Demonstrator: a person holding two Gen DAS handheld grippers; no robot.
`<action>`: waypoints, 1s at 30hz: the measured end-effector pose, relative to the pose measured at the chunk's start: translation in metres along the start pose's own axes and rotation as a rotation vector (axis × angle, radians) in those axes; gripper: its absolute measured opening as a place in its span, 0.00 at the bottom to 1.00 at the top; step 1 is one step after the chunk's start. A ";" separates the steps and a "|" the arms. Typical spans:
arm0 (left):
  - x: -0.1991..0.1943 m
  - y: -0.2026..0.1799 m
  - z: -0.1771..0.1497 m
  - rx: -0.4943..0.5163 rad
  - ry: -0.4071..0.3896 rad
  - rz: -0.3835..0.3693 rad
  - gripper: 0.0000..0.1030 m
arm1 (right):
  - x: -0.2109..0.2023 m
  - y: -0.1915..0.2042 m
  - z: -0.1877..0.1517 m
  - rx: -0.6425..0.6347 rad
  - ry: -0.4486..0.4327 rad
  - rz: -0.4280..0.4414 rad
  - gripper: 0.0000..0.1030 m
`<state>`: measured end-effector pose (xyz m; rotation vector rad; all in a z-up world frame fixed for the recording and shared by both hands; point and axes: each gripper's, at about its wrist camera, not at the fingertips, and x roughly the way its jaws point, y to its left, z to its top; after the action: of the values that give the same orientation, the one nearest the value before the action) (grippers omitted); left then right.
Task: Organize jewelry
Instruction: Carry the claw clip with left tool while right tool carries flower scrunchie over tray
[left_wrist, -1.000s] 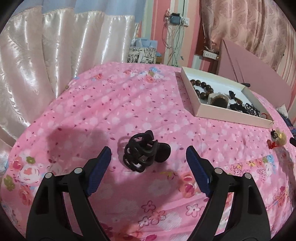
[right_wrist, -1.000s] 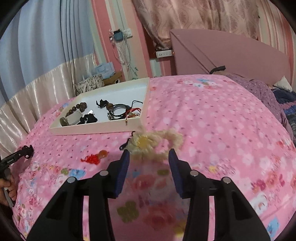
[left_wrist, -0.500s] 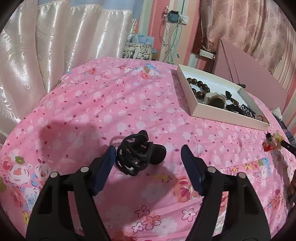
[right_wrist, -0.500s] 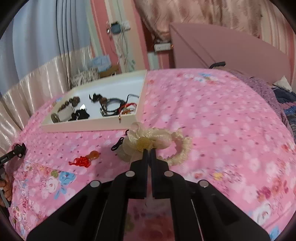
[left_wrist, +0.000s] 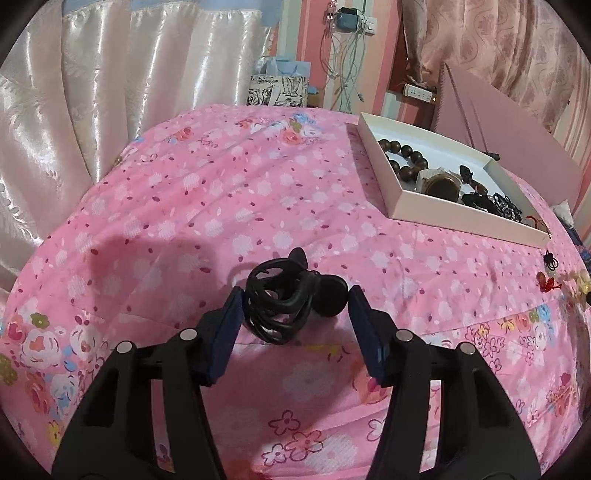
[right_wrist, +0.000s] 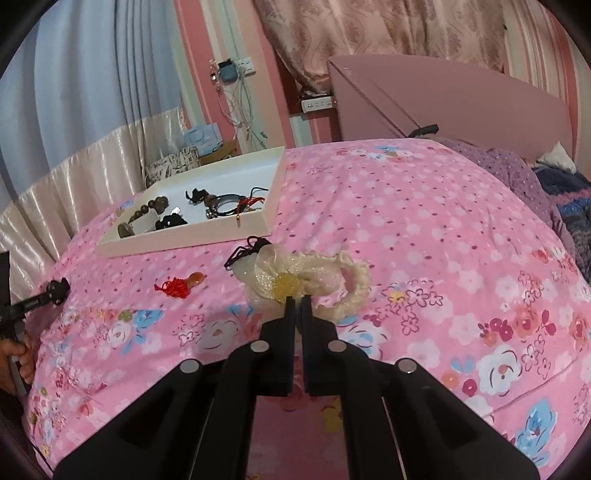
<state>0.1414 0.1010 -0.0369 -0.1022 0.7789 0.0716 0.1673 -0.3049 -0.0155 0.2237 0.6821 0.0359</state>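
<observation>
Two views look down along hand-held grippers over a bed covered in a pink floral sheet (left_wrist: 258, 192). In the left wrist view, the left gripper (left_wrist: 295, 310) sits low in the centre of the frame, its jaws about half open and closing around a black claw hair clip (left_wrist: 284, 302) that lies on the sheet between the blue pads; the left-hand pad touches the clip, the right-hand pad stands just beside it. At the upper right of that frame lies a shallow white tray (left_wrist: 443, 212) holding dark wooden beads and other small black pieces. In the right wrist view, the right gripper (right_wrist: 298, 301) in the lower centre has its jaws pinched together on the near edge of a cream fabric hair scrunchie (right_wrist: 314, 275) with a gold centre. Left of it a red tasselled charm (right_wrist: 181, 286) lies on the sheet, with the tray (right_wrist: 177, 245) beyond it at centre left.
</observation>
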 end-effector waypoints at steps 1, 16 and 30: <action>0.000 0.000 0.000 0.000 -0.002 0.001 0.55 | -0.001 0.001 -0.001 -0.007 0.000 -0.001 0.02; -0.042 -0.022 0.000 0.030 -0.142 -0.027 0.55 | -0.047 -0.006 -0.015 0.010 -0.120 0.033 0.02; -0.067 -0.096 -0.012 0.102 -0.213 -0.106 0.55 | -0.061 0.022 -0.025 -0.103 -0.193 0.020 0.02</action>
<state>0.0950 0.0026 0.0081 -0.0374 0.5623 -0.0570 0.1050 -0.2847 0.0080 0.1329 0.4847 0.0672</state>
